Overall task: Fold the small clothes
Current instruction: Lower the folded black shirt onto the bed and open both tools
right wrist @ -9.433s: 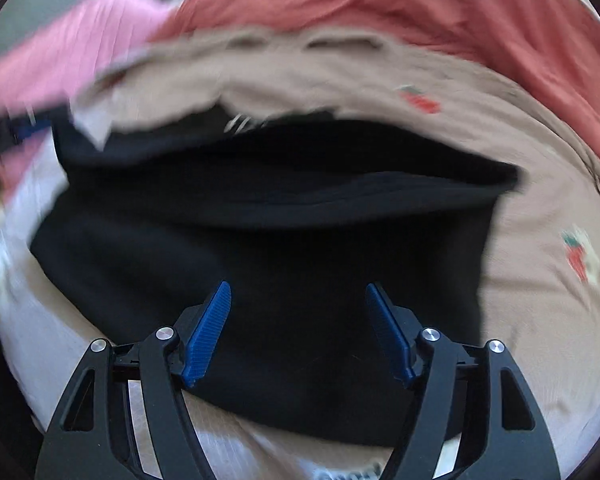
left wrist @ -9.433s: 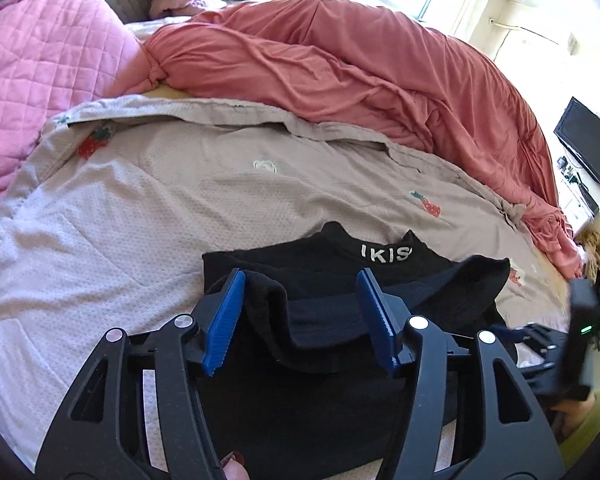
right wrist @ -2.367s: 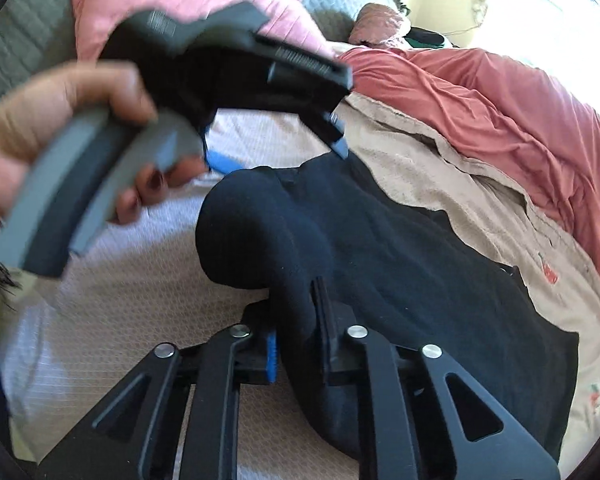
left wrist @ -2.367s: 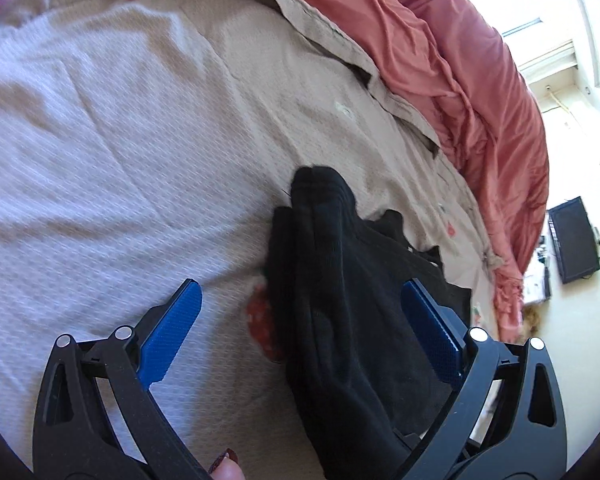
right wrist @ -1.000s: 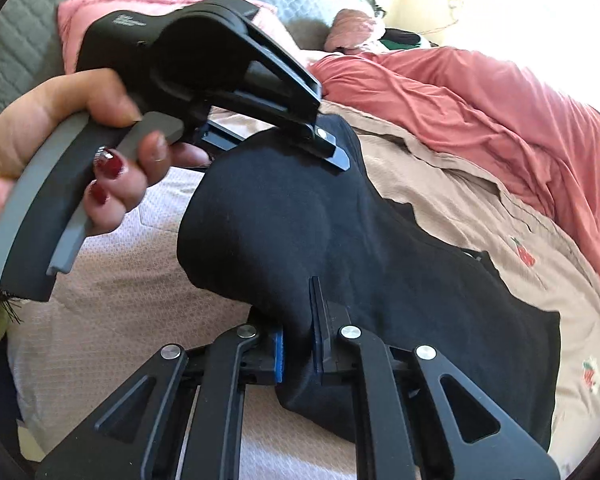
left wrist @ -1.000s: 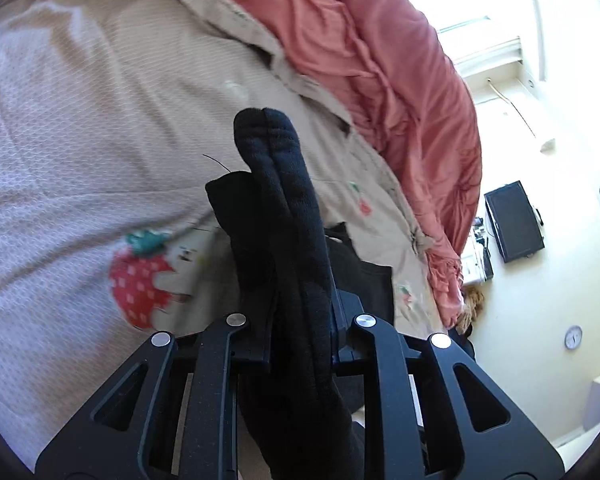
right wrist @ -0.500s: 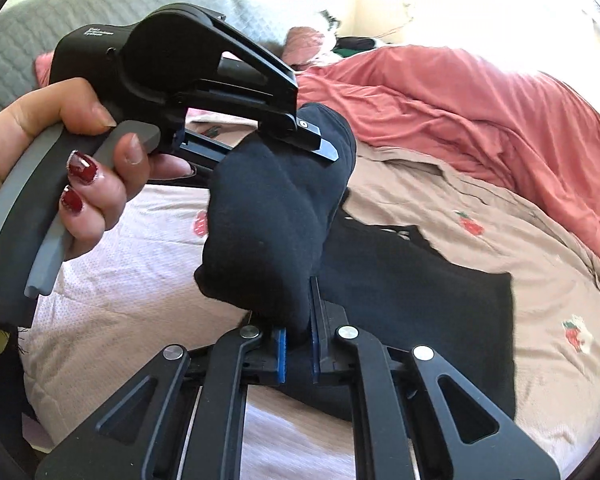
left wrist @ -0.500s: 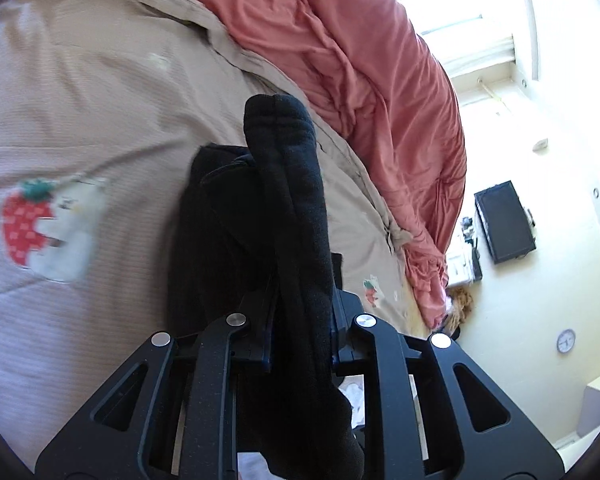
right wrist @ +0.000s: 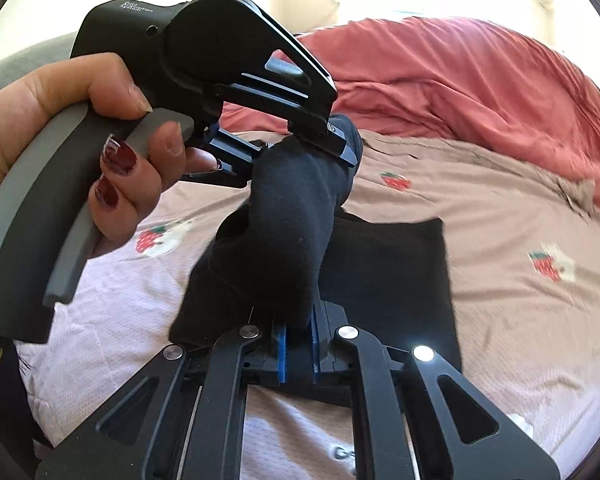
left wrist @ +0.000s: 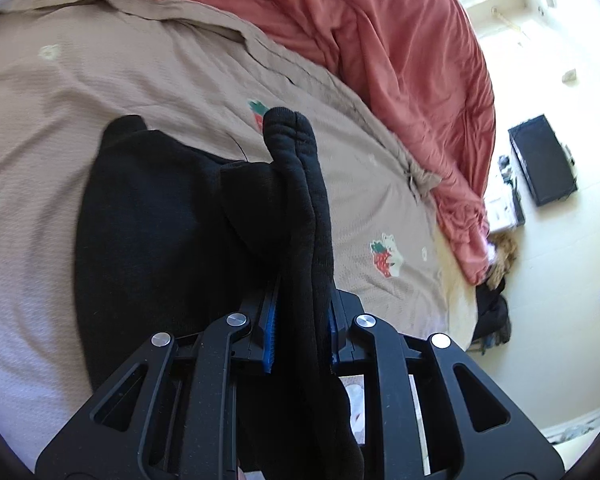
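Observation:
A small black garment (left wrist: 152, 216) lies on the bed, one side lifted and carried over the rest. My left gripper (left wrist: 300, 320) is shut on the garment's doubled edge, which stands up between its blue pads. It also shows in the right wrist view (right wrist: 340, 140), held in a hand, clamped on the far end of the lifted edge. My right gripper (right wrist: 298, 354) is shut on the near end of the same edge (right wrist: 288, 240). The flat part of the garment (right wrist: 388, 272) lies underneath.
The beige sheet with strawberry prints (left wrist: 180, 80) covers the bed. A bunched red duvet (left wrist: 380, 40) lies along the far side, also in the right wrist view (right wrist: 480, 92). Beyond the bed's edge there is a black screen (left wrist: 544, 160) and floor clutter.
Both grippers have carried the gripped edge further across, over the flat part of the garment. More of the flat garment shows to the left in the left wrist view.

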`<state>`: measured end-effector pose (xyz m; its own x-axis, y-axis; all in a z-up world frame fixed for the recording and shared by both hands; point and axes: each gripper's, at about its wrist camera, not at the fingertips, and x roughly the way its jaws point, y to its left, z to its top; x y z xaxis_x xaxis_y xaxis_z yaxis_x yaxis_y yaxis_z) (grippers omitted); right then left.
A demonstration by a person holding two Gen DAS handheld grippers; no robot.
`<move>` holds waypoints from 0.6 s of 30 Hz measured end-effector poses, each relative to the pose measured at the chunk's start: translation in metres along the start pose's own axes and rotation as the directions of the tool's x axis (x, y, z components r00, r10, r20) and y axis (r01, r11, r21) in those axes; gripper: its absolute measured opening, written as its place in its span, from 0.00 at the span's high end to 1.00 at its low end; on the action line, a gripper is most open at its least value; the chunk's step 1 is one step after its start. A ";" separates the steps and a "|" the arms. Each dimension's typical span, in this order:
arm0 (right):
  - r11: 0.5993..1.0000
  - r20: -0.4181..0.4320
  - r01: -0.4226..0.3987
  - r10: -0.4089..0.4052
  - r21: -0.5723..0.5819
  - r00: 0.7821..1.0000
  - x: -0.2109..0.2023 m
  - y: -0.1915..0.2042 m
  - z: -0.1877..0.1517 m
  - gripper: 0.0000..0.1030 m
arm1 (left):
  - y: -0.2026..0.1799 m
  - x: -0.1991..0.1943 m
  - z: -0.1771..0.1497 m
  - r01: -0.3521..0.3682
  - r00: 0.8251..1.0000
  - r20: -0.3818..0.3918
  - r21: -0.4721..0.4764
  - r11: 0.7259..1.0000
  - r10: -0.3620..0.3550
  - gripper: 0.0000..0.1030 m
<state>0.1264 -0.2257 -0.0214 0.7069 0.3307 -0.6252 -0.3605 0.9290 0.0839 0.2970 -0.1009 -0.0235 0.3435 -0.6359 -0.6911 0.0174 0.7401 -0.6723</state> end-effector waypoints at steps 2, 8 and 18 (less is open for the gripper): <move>0.999 -0.006 0.016 -0.016 0.036 1.000 -0.001 -0.010 -0.002 0.93 | -0.011 0.013 0.000 -0.013 1.000 -0.020 0.021 1.000 0.014 0.89; 0.984 -0.064 0.030 -0.019 0.178 0.998 0.011 -0.040 -0.017 0.92 | -0.020 0.055 -0.003 -0.044 0.995 -0.084 0.023 0.999 0.046 0.85; 0.911 -0.133 0.014 0.045 0.412 0.990 0.023 -0.073 -0.040 0.84 | -0.002 0.012 -0.019 -0.061 0.998 0.019 0.054 0.997 0.060 0.62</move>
<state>0.1438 -0.2924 -0.0730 0.6027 0.3474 -0.7184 -0.0681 0.9194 0.3875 0.2835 -0.1139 -0.0352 0.3616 -0.5864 -0.7248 0.0471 0.7879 -0.6140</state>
